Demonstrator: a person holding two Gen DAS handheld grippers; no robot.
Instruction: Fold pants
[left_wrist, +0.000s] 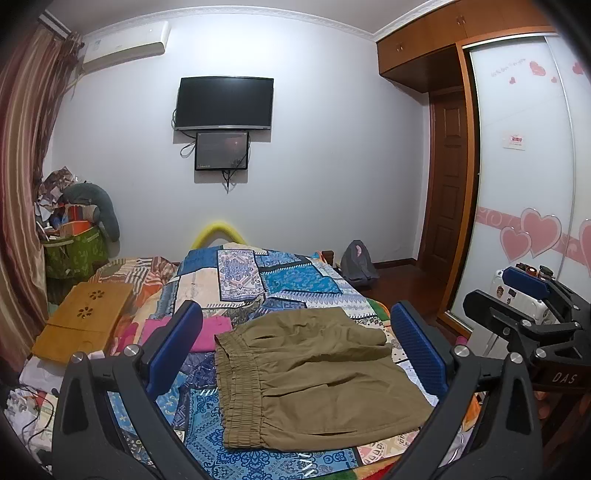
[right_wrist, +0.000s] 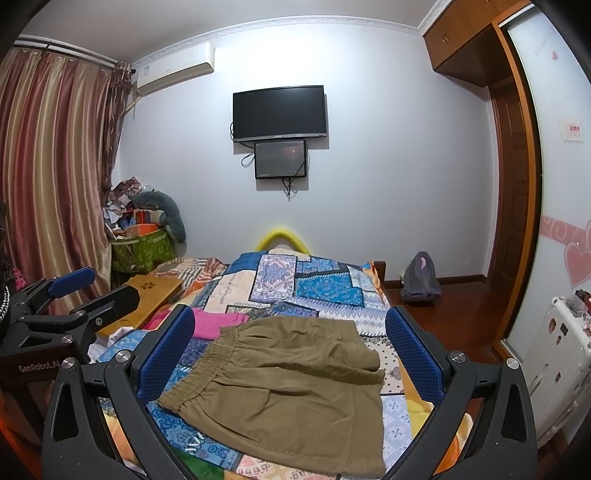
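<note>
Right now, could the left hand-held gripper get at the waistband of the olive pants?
Probably yes. The left hand-held gripper is open above the pants, and the elastic waistband lies exposed on the bedspread, with nothing covering it.

Olive-khaki pants (left_wrist: 314, 373) lie on a blue-and-cream patchwork-patterned bedspread (left_wrist: 280, 280), beside a pink garment (left_wrist: 210, 332).

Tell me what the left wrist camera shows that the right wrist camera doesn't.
Only the left wrist view shows the right gripper at its right edge, open, and two whole pink hearts on the wardrobe door. Only the right wrist view shows the left gripper at its left edge, open, and the wide striped curtain. Both show the khaki pants folded on the patchwork bedspread, the pink garment, and the TV.
</note>
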